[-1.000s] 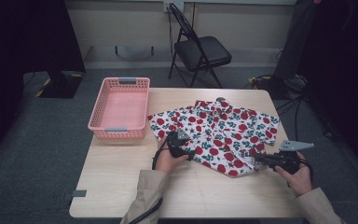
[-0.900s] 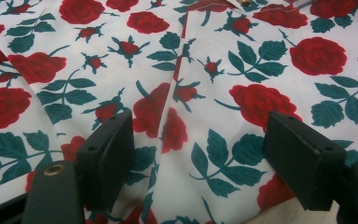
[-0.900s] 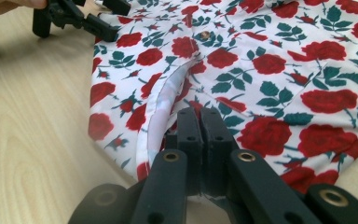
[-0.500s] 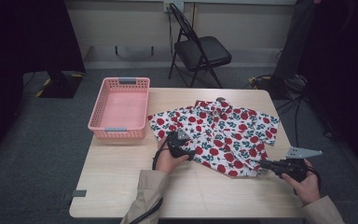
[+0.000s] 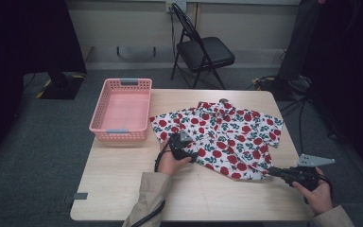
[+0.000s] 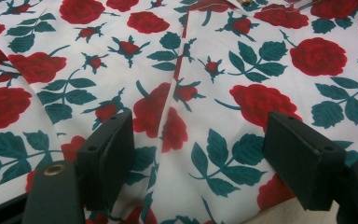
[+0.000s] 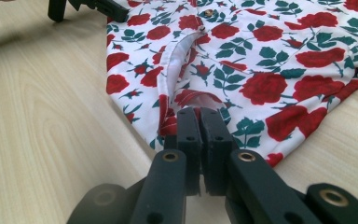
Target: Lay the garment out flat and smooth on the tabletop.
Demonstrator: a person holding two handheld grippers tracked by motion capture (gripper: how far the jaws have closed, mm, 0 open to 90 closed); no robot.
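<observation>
A white shirt printed with red roses and green leaves lies spread on the right half of the wooden table. My left gripper rests on the shirt's near left part. In the left gripper view its jaws stand open over the flat cloth with nothing pinched. My right gripper is at the shirt's near right hem. In the right gripper view its jaws are shut on the hem's edge of the shirt, which is drawn up into a small fold. The left gripper shows at that view's top left.
A pink plastic basket stands at the table's back left, beside the shirt's sleeve. A black folding chair is beyond the table's far edge. Bare wood lies along the near side, and the right gripper is near the table's right edge.
My right hand has moved to the right and slightly nearer, drawing the shirt's hem with it. The left hand has stayed in place.
</observation>
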